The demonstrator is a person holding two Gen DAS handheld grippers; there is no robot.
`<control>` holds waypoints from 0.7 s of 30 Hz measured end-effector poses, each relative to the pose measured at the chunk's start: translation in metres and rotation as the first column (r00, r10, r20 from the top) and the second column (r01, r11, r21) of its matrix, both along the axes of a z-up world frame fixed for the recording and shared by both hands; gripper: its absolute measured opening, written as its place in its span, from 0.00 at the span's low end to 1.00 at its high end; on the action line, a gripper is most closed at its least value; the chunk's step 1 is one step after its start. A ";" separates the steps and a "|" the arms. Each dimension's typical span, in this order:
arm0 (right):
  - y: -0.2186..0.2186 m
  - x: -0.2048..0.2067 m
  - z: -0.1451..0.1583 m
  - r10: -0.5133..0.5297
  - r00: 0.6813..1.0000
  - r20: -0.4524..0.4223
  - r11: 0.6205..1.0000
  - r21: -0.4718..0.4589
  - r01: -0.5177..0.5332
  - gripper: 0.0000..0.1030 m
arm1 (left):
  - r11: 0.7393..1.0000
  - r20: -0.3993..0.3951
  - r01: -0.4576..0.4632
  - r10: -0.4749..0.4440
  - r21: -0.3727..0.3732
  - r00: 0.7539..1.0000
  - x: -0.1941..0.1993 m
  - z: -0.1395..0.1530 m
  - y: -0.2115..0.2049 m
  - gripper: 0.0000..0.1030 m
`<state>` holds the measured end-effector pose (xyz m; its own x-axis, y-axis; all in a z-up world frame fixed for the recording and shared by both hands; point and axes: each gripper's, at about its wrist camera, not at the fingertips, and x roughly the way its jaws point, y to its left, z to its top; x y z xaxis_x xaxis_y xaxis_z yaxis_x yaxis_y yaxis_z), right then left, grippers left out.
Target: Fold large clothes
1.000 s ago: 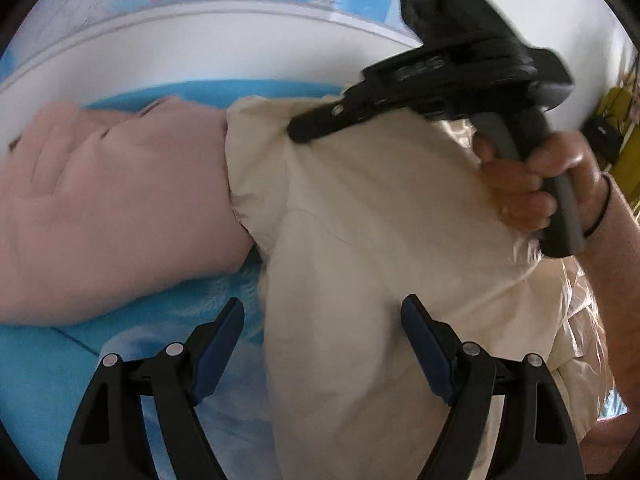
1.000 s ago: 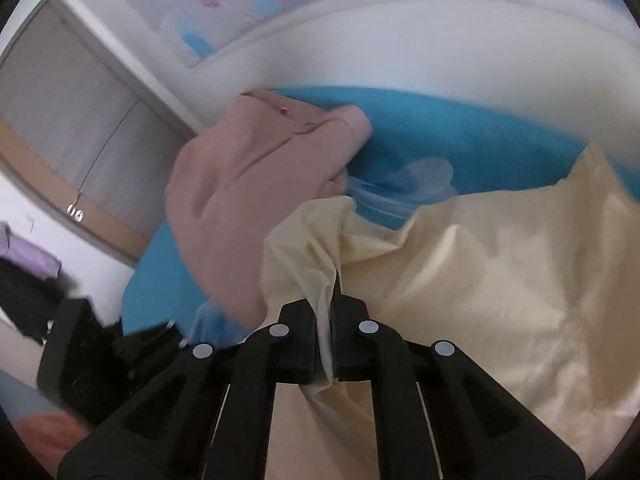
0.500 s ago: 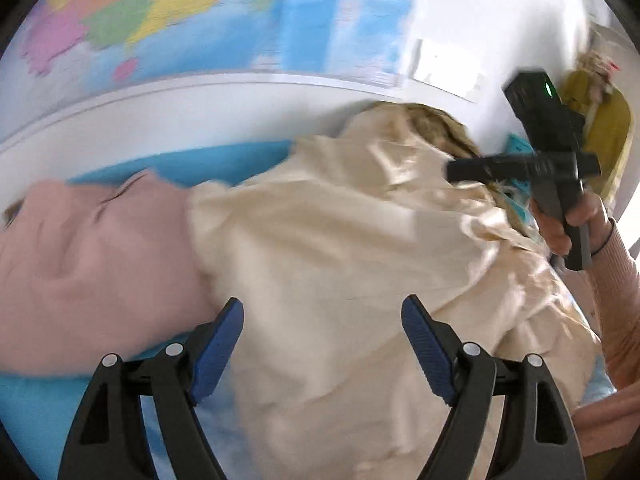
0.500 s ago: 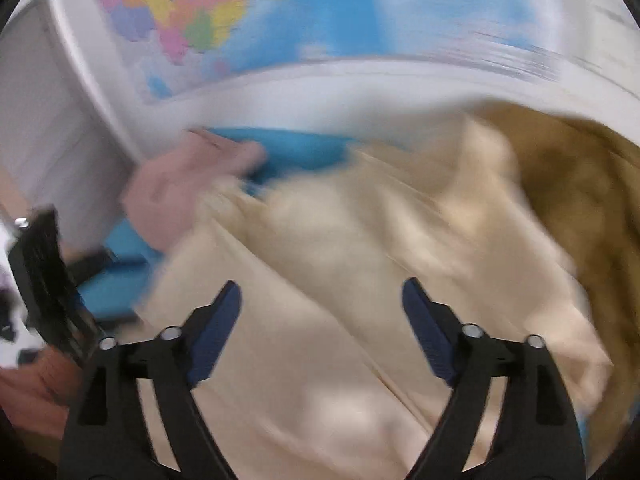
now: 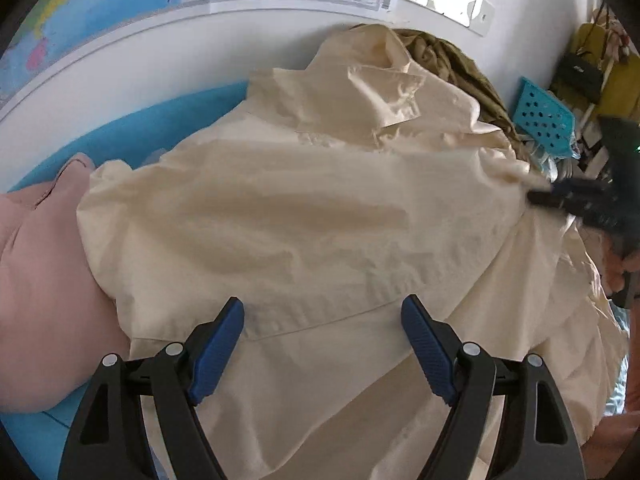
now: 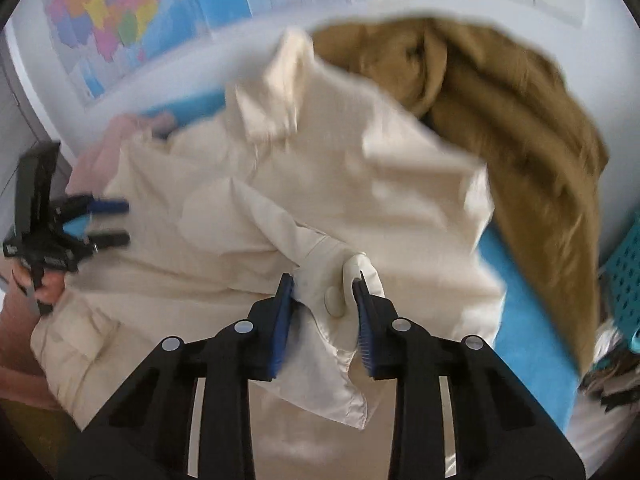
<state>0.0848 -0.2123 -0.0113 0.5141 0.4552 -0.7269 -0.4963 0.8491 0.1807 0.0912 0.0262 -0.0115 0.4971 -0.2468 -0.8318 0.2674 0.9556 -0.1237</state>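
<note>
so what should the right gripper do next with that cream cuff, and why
Probably finish closing on it. The right gripper has just been closing, and the buttoned cuff of the cream jacket sits between its pads without looking firmly pinched yet. The left gripper hangs open over the jacket, holding nothing.
</note>
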 end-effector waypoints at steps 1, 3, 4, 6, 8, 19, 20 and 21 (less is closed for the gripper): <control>-0.001 0.004 0.001 -0.006 1.000 0.001 1.000 0.011 0.006 0.31 | 1.000 -0.006 -0.002 0.002 0.004 1.000 0.001 -0.003 -0.001 0.77; 0.001 0.014 -0.010 -0.024 1.000 -0.018 0.999 -0.025 0.023 0.44 | 1.000 -0.017 -0.012 0.012 0.011 1.000 0.002 -0.008 -0.002 0.78; 0.003 0.018 -0.019 -0.037 0.999 -0.036 0.997 -0.064 0.035 0.50 | 1.000 -0.015 -0.013 0.013 0.015 1.000 0.001 -0.007 -0.002 0.78; 0.002 0.020 -0.027 -0.061 0.997 -0.050 0.995 -0.083 0.057 0.56 | 1.000 0.001 -0.018 0.018 0.012 1.000 -0.004 -0.001 0.002 0.78; -0.007 0.009 -0.015 -0.074 0.997 -0.024 0.997 -0.017 0.073 0.59 | 1.000 0.024 -0.029 0.029 -0.008 0.999 -0.014 0.008 0.011 0.78; 0.022 -0.028 -0.012 0.057 0.997 0.046 0.996 -0.078 -0.053 0.40 | 1.000 0.038 -0.008 0.007 0.026 0.999 -0.065 0.000 0.024 0.79; 0.025 -0.020 -0.023 0.049 0.999 0.023 0.995 -0.086 -0.047 0.36 | 0.999 0.039 -0.021 0.020 0.042 0.999 -0.064 -0.006 0.023 0.85; 0.026 -0.011 -0.038 0.049 0.999 -0.010 0.995 -0.085 -0.050 0.35 | 0.999 0.037 -0.027 0.025 0.044 0.999 -0.064 -0.009 0.023 0.85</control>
